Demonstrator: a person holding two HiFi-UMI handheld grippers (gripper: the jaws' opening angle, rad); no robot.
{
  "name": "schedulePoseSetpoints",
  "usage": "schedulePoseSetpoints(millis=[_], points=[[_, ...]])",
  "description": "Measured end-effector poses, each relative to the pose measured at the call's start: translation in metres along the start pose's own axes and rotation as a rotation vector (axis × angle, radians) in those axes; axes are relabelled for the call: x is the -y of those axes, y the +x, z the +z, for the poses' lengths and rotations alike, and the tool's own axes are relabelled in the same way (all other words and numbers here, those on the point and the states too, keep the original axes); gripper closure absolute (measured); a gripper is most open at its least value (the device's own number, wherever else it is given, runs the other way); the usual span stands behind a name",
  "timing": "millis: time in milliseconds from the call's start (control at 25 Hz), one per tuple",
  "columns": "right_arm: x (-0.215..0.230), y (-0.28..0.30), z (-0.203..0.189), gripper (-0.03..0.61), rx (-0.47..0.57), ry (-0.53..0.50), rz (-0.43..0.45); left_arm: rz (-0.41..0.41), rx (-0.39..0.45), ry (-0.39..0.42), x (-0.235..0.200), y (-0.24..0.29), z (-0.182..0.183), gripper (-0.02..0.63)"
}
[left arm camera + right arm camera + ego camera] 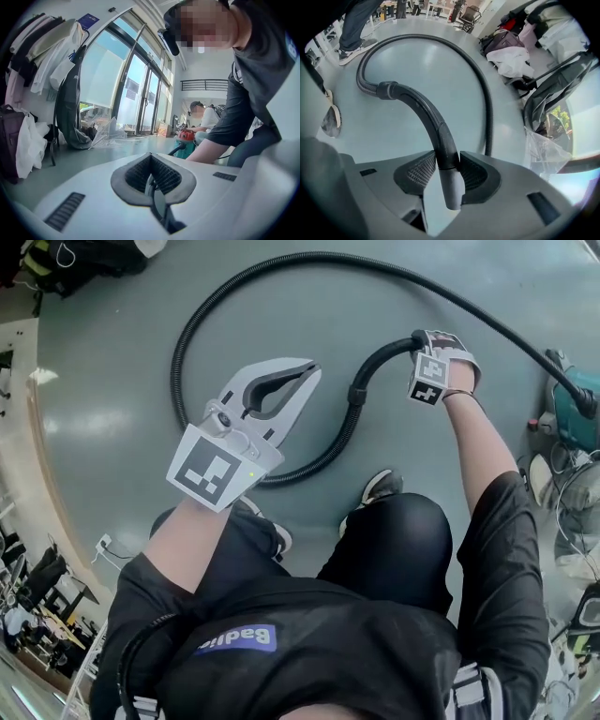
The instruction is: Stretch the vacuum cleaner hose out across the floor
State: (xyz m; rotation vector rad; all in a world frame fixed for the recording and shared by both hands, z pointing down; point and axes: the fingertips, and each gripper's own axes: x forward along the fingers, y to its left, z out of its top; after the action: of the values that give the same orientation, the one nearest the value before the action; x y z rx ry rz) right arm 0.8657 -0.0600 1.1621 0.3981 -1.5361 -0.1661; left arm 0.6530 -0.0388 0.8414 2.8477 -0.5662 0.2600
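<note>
The right gripper (pixel 442 168) pinches the black ribbed vacuum hose (pixel 423 107) at its smooth end; the left gripper (pixel 302 374), pressed together, hovers over that hose's loop

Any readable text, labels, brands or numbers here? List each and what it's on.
Nothing reads cleanly.
Blue patch on the person's shirt: white letters, seen upside down, not surely legible.
Blue sign above the hanging coats: too small.
Papers on the glass doors: too small.
Left marker cube and right marker cube: black-and-white squares only, no characters.
</note>
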Motion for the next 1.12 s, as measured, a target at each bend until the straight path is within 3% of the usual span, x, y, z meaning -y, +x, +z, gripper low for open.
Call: schedulePoseSetpoints(millis=[320,680,960,1120], points=[[0.077,-0.095,0.076,0.414,0.002,-0.050,-0.131,0.041,-0.005,0.039,-0.023,-0.030,0.052,0.606],[0.132,-0.228,0.178,0.422,0.046,-0.163,-0.159,0.172,-0.022,-0.026,-0.060,-0.104,0.131,0.605],[0.152,-0.365,0.187,0.440,0.031,-0.207,-0.167,0.082,-0.138,-0.022,-0.031,-0.092,0.157,0.602],[0.156,-0.443,0.181,0.443,0.057,-0.226,-0.173,0.022,-0.212,0.025,-0.006,-0.063,0.174,0.471]])
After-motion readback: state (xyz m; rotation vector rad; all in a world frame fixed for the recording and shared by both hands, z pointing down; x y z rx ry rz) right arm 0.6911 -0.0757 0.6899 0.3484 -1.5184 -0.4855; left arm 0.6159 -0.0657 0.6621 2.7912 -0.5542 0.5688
